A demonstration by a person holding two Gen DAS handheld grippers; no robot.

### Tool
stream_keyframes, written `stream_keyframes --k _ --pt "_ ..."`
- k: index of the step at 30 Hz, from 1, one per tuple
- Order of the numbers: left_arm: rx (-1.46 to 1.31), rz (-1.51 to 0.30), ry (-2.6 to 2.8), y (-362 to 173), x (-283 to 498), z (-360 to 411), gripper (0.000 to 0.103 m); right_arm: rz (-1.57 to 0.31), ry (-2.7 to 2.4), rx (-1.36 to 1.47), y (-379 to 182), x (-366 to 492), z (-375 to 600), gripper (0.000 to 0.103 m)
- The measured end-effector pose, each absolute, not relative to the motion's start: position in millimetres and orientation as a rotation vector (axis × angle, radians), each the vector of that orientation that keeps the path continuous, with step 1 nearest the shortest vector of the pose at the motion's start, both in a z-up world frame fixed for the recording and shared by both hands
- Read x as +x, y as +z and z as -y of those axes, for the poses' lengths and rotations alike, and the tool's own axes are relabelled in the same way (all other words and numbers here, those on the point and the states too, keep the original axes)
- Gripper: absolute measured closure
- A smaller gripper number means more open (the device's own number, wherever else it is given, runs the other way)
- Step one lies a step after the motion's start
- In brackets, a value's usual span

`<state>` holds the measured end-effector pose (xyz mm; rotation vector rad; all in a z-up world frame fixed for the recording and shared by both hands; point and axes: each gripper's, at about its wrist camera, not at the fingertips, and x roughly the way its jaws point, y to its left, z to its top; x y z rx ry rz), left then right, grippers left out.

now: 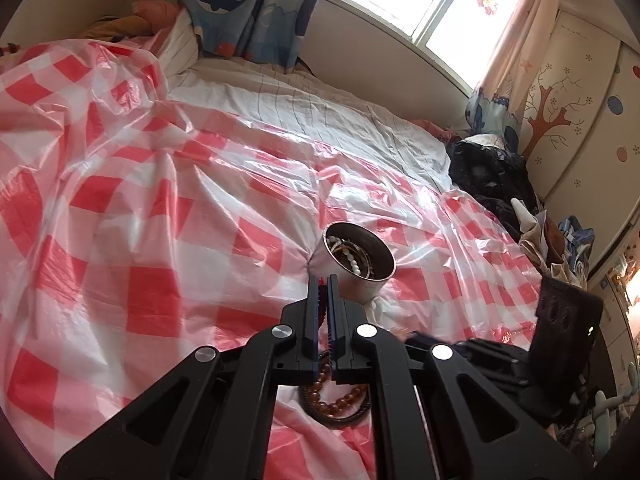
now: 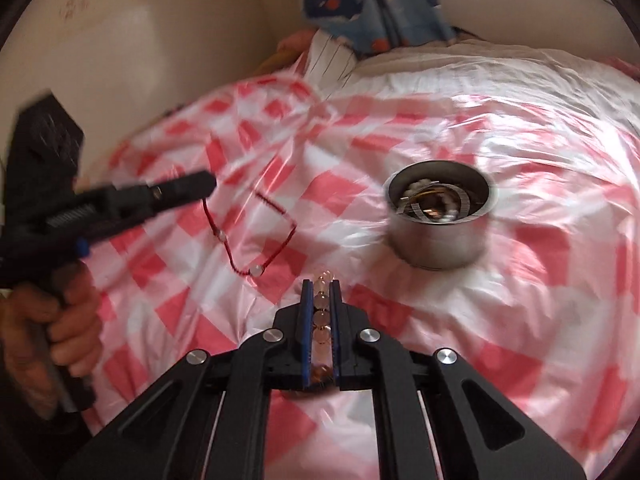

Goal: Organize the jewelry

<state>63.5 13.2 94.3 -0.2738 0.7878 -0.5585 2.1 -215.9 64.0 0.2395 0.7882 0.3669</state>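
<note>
A round metal tin (image 1: 358, 262) (image 2: 438, 224) sits on the red-and-white checked plastic sheet (image 1: 132, 216) (image 2: 532, 200) and holds white beads and metal bangles. My left gripper (image 1: 323, 280) (image 2: 206, 182) is shut on a red string bracelet (image 2: 256, 236) that hangs from it, left of the tin. A brown bead bracelet (image 1: 336, 400) lies on the sheet below the left gripper. My right gripper (image 2: 320, 284) is shut on a pale pink bead bracelet (image 2: 321, 320), just short of the tin.
The sheet covers a bed with white striped bedding (image 1: 320, 104). A whale-print curtain (image 1: 248, 4) and a window (image 1: 432, 4) stand behind. Dark clothes and clutter (image 1: 496, 180) pile at the right beside a cupboard (image 1: 580, 120). A wall (image 2: 140, 40) lies to the left.
</note>
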Motion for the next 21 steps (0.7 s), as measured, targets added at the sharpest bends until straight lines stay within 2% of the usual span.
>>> stream_keyframes --k 8,21 --pt "-0.268 -0.830 -0.593 80.7 64.4 10.8 0.100 -0.831 0.261 0.353 41.4 -4.4 277.0 0.095" --pt "-0.209 -0.807 -0.593 83.0 61.4 24.9 0.100 -0.684 0.386 0.430 59.6 -14.3 269.3 0.095"
